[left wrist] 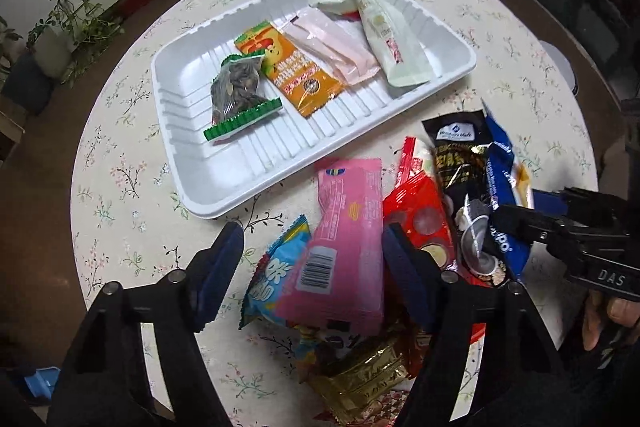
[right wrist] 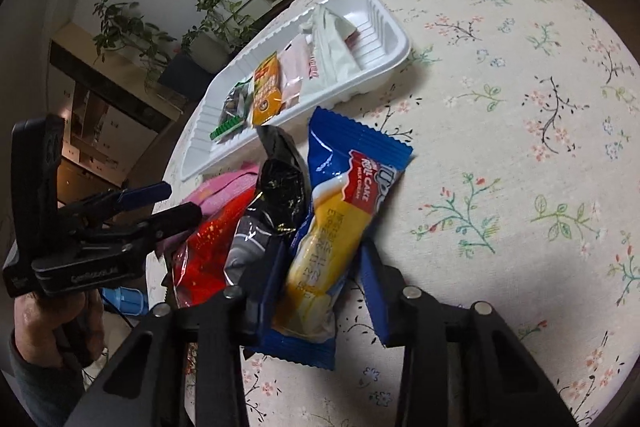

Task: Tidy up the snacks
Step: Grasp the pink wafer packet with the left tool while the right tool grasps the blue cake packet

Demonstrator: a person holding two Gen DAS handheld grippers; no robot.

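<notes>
A white tray on the round table holds several snack packets: a green-edged seed pack, an orange pack, a pink one and a white one. A pile of loose snacks lies in front of it. My left gripper is open, its jaws either side of a pink packet in the pile. My right gripper is open around a blue roll cake packet, with a little space on each side. It also shows at the right of the left wrist view.
The pile also holds a black packet, a red packet, a light blue packet and a gold packet. The floral tablecloth stretches right of the pile. Plants and a low white cabinet stand beyond the table.
</notes>
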